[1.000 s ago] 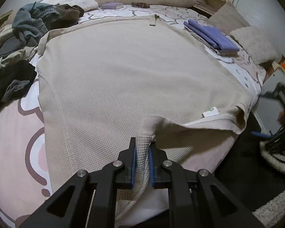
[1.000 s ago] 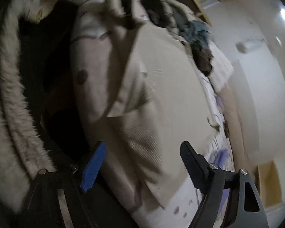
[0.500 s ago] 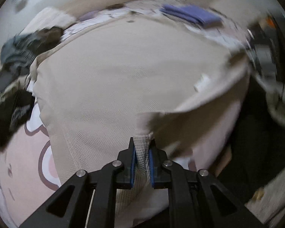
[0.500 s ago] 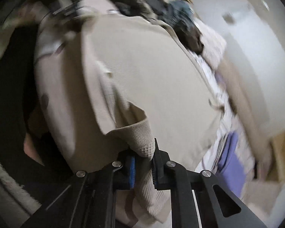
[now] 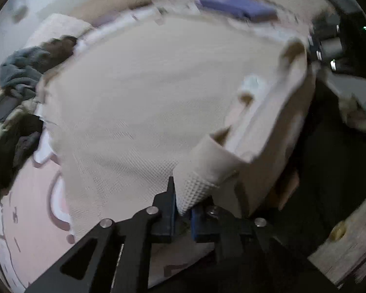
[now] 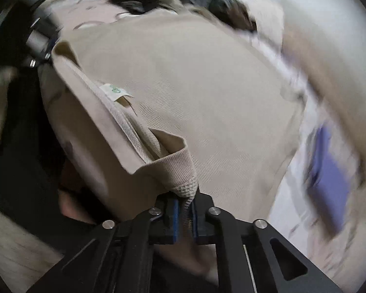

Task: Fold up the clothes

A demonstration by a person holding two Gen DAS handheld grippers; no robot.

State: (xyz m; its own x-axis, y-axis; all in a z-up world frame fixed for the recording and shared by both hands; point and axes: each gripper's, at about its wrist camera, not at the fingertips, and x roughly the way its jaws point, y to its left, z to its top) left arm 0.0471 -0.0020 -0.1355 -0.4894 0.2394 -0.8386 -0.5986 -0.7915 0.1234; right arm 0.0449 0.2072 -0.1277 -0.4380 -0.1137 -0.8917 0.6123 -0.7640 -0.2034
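A: Where is the beige sweater (image 5: 139,92)?
B: Spread flat over the bed (image 5: 24,207), near edge lifted off it.
A: And the 2 grippers?
B: Left gripper (image 5: 183,210) pinched tight on the near hem. Right gripper (image 6: 184,216) clamped narrow on the ribbed collar, beside a white label (image 6: 113,90).

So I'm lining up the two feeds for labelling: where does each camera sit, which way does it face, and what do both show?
Left wrist: sits on the left tool, looking down along its fingers across the beige garment toward the clothes pile; only the tool shows, shut on the hem.
Right wrist: sits on the right tool, looking down across the same garment; only the tool shows, shut on the hem.
Shared: the garment, its white label, the folded purple item.
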